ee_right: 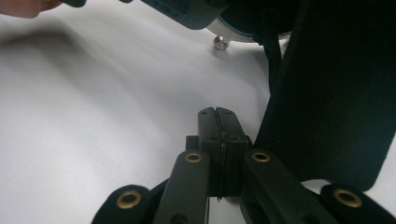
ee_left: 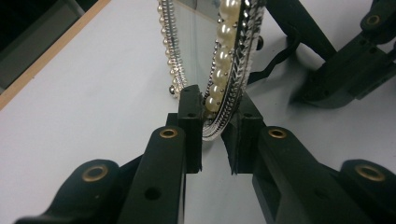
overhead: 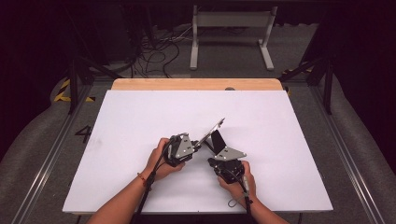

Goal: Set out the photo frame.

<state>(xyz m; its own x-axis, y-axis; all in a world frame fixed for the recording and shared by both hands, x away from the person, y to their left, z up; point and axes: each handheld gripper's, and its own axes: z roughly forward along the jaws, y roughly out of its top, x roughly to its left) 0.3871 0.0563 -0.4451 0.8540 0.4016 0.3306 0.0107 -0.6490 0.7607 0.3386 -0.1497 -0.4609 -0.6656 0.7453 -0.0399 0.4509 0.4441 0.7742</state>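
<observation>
Pearl-edged frame (ee_left: 229, 60) upright mid-table (overhead: 140, 116), corner between left jaws, right jaws shut empty, open surface around.

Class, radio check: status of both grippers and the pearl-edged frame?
Left gripper clamped on pearl frame edge. Right gripper shut, empty, beside black stand. Nothing in the way.

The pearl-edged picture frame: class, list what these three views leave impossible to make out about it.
- Front of the picture frame: left gripper view sees it edge-on; its top is cut off by the picture edge.
- High view: picture frame too small for any detail.
- Black back stand: right gripper view is too close; its top and right side are cut off.
- Whether the left gripper presses on the rim: unclear.
</observation>
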